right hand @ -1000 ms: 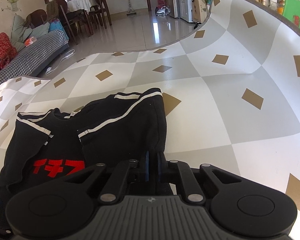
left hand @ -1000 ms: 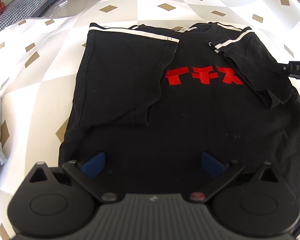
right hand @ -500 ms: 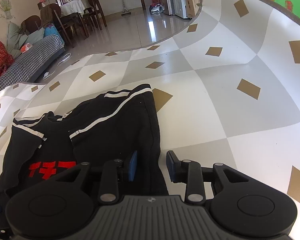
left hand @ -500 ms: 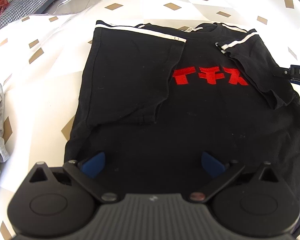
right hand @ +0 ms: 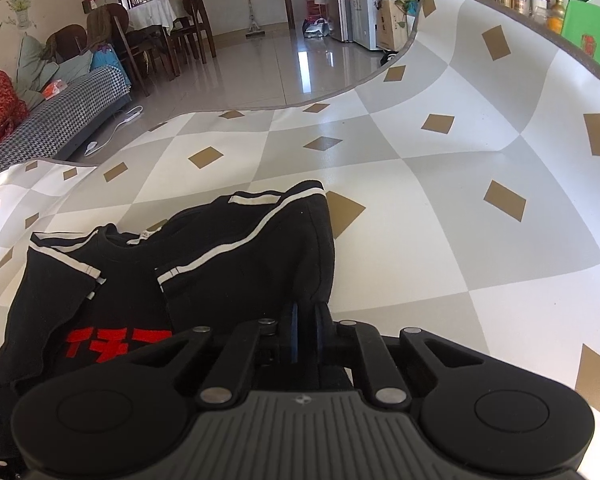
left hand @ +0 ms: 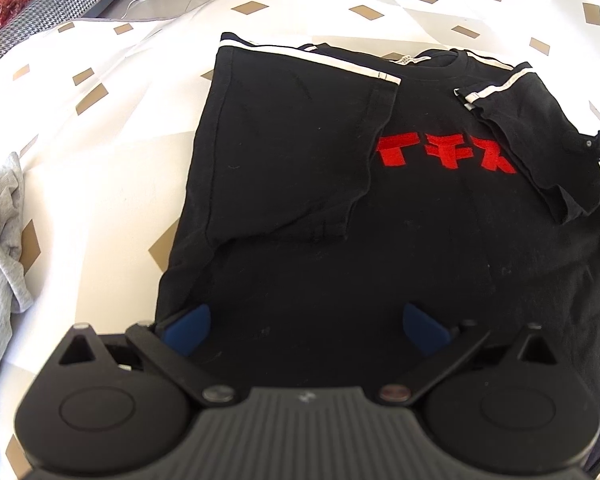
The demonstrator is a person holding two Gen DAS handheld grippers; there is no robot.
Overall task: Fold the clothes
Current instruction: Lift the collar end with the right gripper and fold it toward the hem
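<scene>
A black T-shirt (left hand: 380,240) with red lettering and white-striped sleeves lies flat on the checked cloth, both sleeves folded in over its chest. My left gripper (left hand: 306,326) hovers over the shirt's lower part, its blue pads (left hand: 188,326) spread wide with nothing pinched. In the right wrist view the T-shirt (right hand: 236,264) fills the lower left. My right gripper (right hand: 305,322) sits at the shirt's right side edge. Its jaws are closing, nearly together, with black cloth between the pads. Its tip also shows as the right gripper (left hand: 580,144) at the picture's right edge.
The checked tablecloth (right hand: 440,200) with gold diamonds stretches bare to the right and rises at the far right. A grey garment (left hand: 0,232) lies bunched at the left edge. Beyond the table are a tiled floor, a sofa and chairs.
The right jaws were shut on the shirt's edge, stood apart half a second ago, and are together again on the cloth. The left gripper has stayed open over the shirt.
</scene>
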